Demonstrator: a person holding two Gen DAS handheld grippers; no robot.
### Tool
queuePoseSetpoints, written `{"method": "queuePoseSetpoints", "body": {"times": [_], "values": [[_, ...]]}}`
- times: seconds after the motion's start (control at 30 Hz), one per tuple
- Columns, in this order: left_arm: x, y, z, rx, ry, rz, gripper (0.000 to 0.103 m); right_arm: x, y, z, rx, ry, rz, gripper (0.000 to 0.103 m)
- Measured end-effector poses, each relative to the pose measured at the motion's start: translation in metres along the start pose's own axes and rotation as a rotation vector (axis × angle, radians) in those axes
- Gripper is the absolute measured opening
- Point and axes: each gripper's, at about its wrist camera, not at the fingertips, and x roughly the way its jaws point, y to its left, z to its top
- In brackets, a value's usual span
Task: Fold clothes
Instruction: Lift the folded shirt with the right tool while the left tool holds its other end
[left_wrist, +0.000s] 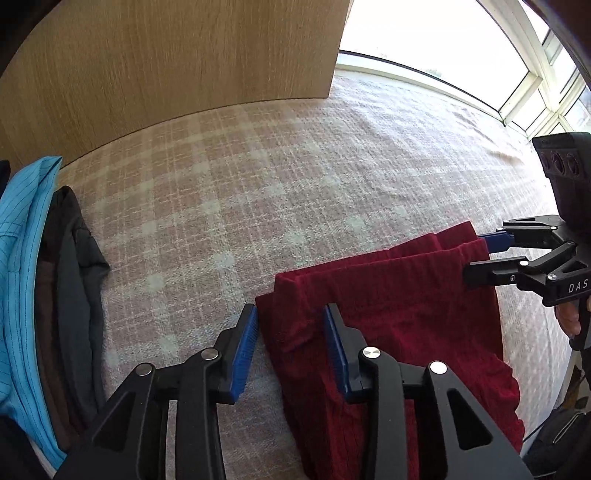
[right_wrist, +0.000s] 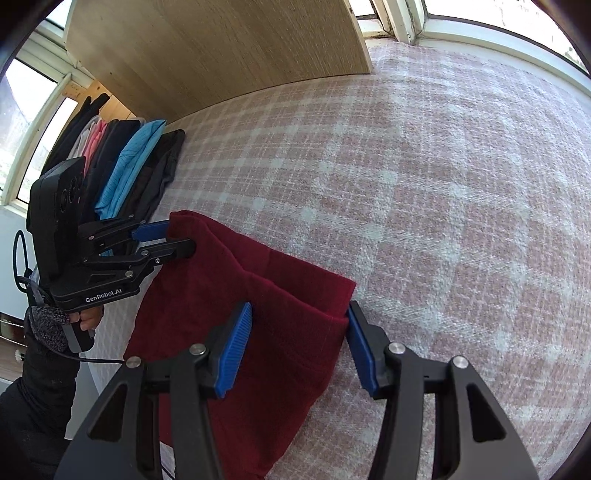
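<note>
On the plaid-covered surface (right_wrist: 443, 184), both the left tool (left_wrist: 291, 332) and the right tool (right_wrist: 299, 332) are sitting released at the red garment (right_wrist: 240, 314), the right view alone showing the whole clothes pile (right_wrist: 125, 162).

We see a pink plaid blanket (right_wrist: 424, 192) carrying a dark red garment (right_wrist: 236, 332); beyond the garment lies a stack of folded clothes (right_wrist: 129, 173).

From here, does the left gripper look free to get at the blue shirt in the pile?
Probably yes: left gripper is open, bare blanket lies between it and the blue shirt.
</note>
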Motion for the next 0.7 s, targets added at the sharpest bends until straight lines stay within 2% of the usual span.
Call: {"method": "queuePoseSetpoints", "body": {"times": [0.03,0.1,0.13,0.17,0.27,0.3,0.33,0.47,0.5,0.53,0.57,0.7], "values": [[0.0,0.001,0.0,-0.004,-0.004,-0.003,0.034,0.0,-0.001,-0.001,0.0,-0.009,0.002,0.036],[-0.002,0.005,-0.002,-0.016,-0.02,-0.029,0.03,-0.003,-0.006,-0.004,0.018,-0.028,0.034,0.024],[-0.003,0.007,-0.004,-0.022,-0.029,-0.042,0.023,-0.006,-0.009,-0.005,0.029,-0.035,0.054,0.018],[-0.004,0.009,-0.005,-0.028,-0.037,-0.055,0.018,-0.008,-0.012,-0.007,0.04,-0.041,0.074,0.017],[-0.006,0.022,-0.008,-0.087,-0.038,-0.084,0.02,-0.011,-0.017,-0.008,0.072,-0.028,0.084,0.023],[-0.007,0.024,-0.009,-0.106,-0.03,-0.095,0.02,-0.008,-0.017,-0.009,0.071,-0.005,0.07,0.033],[-0.007,0.023,-0.009,-0.1,-0.026,-0.091,0.021,-0.006,-0.018,-0.009,0.071,0.016,0.057,0.035],[-0.003,0.01,-0.006,-0.041,-0.028,-0.052,0.019,-0.005,-0.012,-0.011,0.048,0.004,0.07,0.036],[-0.003,0.008,-0.005,-0.029,-0.032,-0.049,0.018,-0.003,-0.01,-0.011,0.046,0.006,0.062,0.031],[-0.003,0.006,-0.006,-0.016,-0.036,-0.048,0.014,-0.001,-0.009,-0.011,0.044,0.007,0.054,0.02],[-0.004,0.004,-0.006,-0.003,-0.04,-0.048,0.01,0.0,-0.007,-0.011,0.042,0.008,0.046,0.017],[-0.027,-0.008,-0.011,0.037,-0.082,-0.045,0.008,-0.029,0.009,-0.018,-0.004,-0.051,0.038,0.01]]}}
